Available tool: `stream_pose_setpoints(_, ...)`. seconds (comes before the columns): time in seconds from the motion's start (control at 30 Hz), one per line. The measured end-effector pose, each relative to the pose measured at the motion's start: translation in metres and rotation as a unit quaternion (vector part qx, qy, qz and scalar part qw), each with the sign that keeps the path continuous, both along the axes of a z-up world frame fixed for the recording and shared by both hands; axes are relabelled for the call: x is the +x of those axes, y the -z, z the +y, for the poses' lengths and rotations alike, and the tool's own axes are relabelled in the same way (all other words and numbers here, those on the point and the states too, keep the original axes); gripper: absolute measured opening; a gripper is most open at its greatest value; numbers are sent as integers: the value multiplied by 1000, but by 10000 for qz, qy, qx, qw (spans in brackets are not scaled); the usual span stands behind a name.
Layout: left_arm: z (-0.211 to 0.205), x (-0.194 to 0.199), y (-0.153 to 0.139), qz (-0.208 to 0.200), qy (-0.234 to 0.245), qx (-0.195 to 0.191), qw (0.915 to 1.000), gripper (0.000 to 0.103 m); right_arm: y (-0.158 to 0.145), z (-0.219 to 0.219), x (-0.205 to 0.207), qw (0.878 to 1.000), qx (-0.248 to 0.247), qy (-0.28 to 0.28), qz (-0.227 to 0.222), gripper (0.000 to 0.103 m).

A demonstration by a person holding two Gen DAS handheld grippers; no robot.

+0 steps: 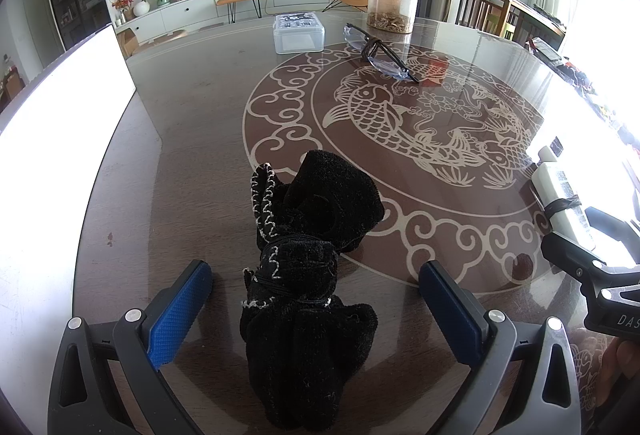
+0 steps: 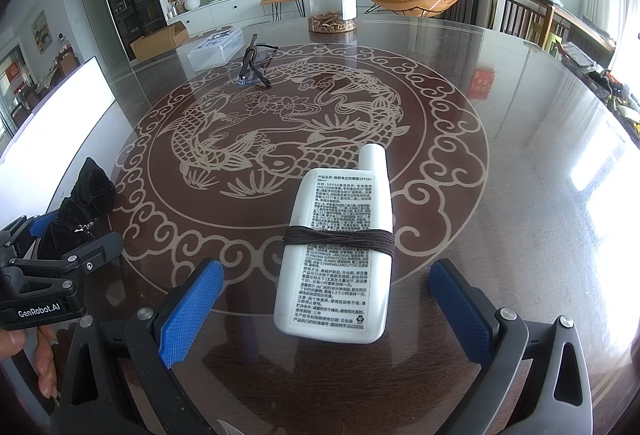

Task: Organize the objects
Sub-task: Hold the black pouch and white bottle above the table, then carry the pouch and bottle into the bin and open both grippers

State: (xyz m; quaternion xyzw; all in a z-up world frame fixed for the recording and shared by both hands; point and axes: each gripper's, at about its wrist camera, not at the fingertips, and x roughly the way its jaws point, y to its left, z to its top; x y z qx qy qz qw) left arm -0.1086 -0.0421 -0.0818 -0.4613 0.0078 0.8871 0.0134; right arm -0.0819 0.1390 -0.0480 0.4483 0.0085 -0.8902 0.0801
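While both grippers are hovering low over the round table [image 2: 500, 139], nothing is being grasped.

Left gripper [image 1: 316, 295]: it is standing spread wide, its blue pads [image 1: 180, 311] flanking the cloth without touching it.

Cloth [image 1: 308, 275]: a black bundle with white stitching, tied round its middle by a dark band, is lying on the table between the left fingers and reaching out past their tips.

Right gripper [image 2: 326, 297]: it is likewise gaping, its pads [image 2: 192, 307] sitting clear of the bottle on both sides.

Bottle [image 2: 340, 255]: a flat white one, printed side up and wrapped with brown cord [image 2: 340, 237], is lying between the right fingers with its cap pointing away, over the fish inlay.

Glasses [image 1: 378, 53]: they are lying further back on the table, with something dark bound round the frame, possibly a tie; the view is too small to say.

Box [image 1: 299, 33]: a clear lidded one is sitting just left of the glasses.

Jar [image 1: 394, 1]: a clear one with a black lid is standing at the far edge, brown bits covering its bottom.

Hand [image 2: 44, 367]: it is gripping the left tool's handle, as seen from the right camera.
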Motion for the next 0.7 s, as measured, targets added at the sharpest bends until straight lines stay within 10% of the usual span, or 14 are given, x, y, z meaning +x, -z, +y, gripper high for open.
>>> stream_pose_setpoints(0.17, 0, 1, -1, -27, 9, -14, 10000, 103, -1, 2, 1, 10000, -64, -9, 26, 103)
stream_pose_setpoints(0.33, -1, -10, -4, -441, 240, 22, 9987, 103, -23, 56, 19, 9867, -1330, 690, 630, 103)
stream_pose_setpoints(0.5, -5, -7, -13, -71, 193, -33, 9998, 36, -17, 91, 12, 9724, -1950, 1280, 29, 102)
stream_pose_setpoints(0.7, 0, 9, -15, 110, 186, 42, 9998, 32, -14, 23, -27, 9901, -1061, 294, -869, 100)
